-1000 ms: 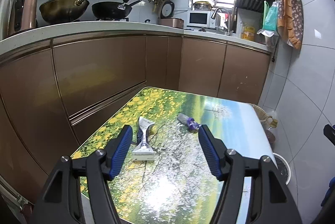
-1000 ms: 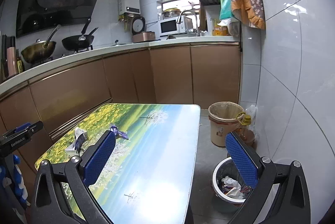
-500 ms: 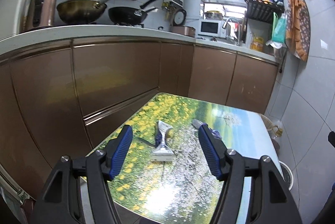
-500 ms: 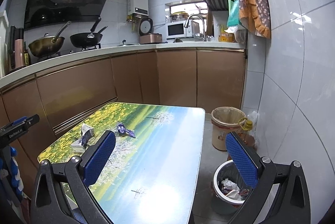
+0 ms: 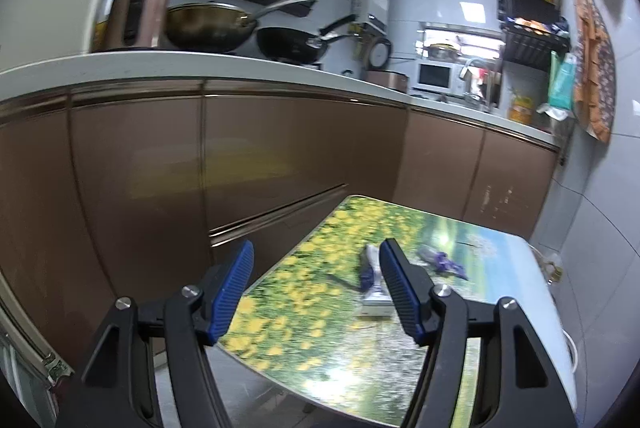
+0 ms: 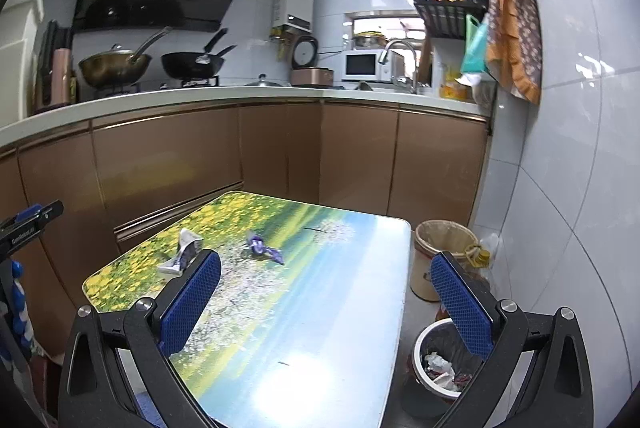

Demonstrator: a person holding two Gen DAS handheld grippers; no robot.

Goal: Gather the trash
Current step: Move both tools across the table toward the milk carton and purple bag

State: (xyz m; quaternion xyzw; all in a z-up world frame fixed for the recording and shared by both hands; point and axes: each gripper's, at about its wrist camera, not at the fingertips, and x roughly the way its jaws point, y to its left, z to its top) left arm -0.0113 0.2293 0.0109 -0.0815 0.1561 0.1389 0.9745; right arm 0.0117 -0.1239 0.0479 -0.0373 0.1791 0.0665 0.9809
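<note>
Left gripper point(image 5: 316, 280) and right gripper point(image 6: 326, 298) hover level-tilted over the near edge of the flower-printed tabletop point(image 6: 320, 308), fingers spread, grasping nothing.

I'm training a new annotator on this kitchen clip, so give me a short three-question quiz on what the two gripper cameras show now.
1. True or false: the left gripper is shut on the crumpled silver-and-white wrapper.
2. Multiple choice: where does the small crumpled purple wrapper lie? A) in the round white-rimmed trash bin; B) on the table with the flower-meadow print; C) on the white countertop.
3. Fill in: the tan lined bucket stands on the floor, off the table's ____ end.

Key: 1 false: both the left and the right gripper stand open and empty. 2 B. 3 far.
</note>
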